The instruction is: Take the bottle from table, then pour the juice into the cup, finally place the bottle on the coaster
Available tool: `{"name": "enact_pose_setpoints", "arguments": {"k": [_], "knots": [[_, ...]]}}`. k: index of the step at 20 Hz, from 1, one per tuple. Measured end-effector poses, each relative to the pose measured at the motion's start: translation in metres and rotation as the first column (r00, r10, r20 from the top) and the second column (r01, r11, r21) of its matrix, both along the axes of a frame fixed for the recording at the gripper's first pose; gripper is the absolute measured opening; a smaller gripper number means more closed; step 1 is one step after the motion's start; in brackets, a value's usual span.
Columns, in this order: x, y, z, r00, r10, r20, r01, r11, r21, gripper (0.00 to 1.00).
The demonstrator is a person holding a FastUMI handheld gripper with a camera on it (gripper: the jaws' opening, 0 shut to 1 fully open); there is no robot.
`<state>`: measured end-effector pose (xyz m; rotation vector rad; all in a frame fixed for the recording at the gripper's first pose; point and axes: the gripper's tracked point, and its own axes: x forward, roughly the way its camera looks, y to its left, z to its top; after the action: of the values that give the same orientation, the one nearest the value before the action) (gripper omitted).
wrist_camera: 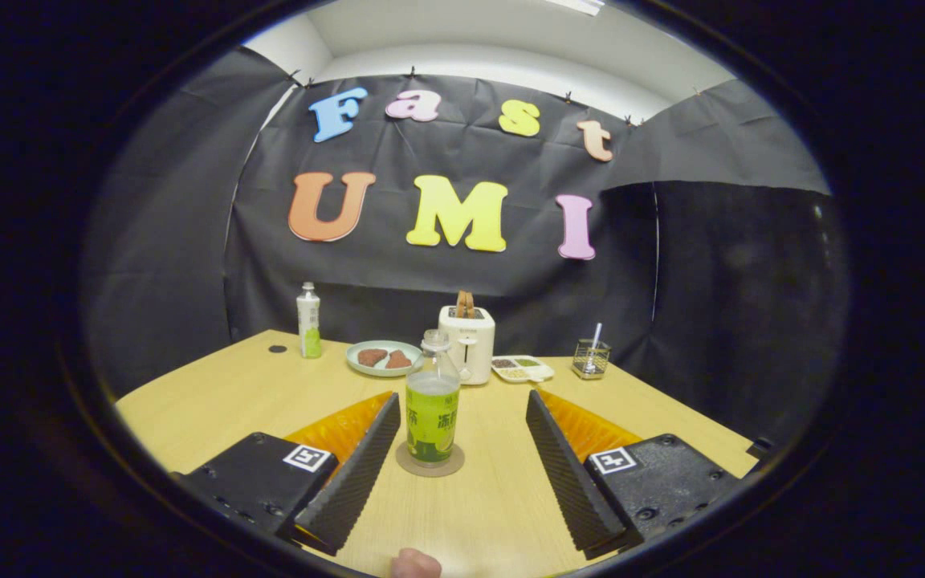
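**Operator:** State the position of the bottle (432, 399).

**Technician:** The bottle stands upright on the coaster (429, 464), just ahead of the hand-held gripper (462, 470) and on the centre line between its two fingers. Its long axis is vertical. It holds green liquid and its cap is on.

**Operator:** State the condition of the hand-held gripper.

**Technician:** The fingers are spread wide. Neither finger touches the bottle; a gap remains on each side.

**Operator:** Is the cup located?

**Technician:** A small clear container with a straw (591, 358) stands beyond the fingers, toward the right one. Whether it is the cup, and whether it holds juice, cannot be told.

**Operator:** Stage of the task?

**Technician:** The bottle already rests where the task wants it. The scene fits either a bottle awaiting pickup or one just set down.

**Operator:** Other items?

**Technician:** Beyond the bottle, the table (213, 401) carries a toaster (469, 341), a plate (383, 358) and a second bottle (308, 321).
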<state>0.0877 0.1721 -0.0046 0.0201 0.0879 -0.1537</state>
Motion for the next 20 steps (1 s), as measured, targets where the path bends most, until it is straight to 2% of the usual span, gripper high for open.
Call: {"name": "enact_pose_setpoints", "arguments": {"k": [8, 20], "knots": [[-0.055, -0.006, 0.014, 0.996, 0.032, 0.085, -0.036, 0.998, 0.042, 1.0], [-0.075, -0.01, 0.015, 0.99, 0.049, 0.133, -0.055, 0.998, 0.042, 1.0]]}}
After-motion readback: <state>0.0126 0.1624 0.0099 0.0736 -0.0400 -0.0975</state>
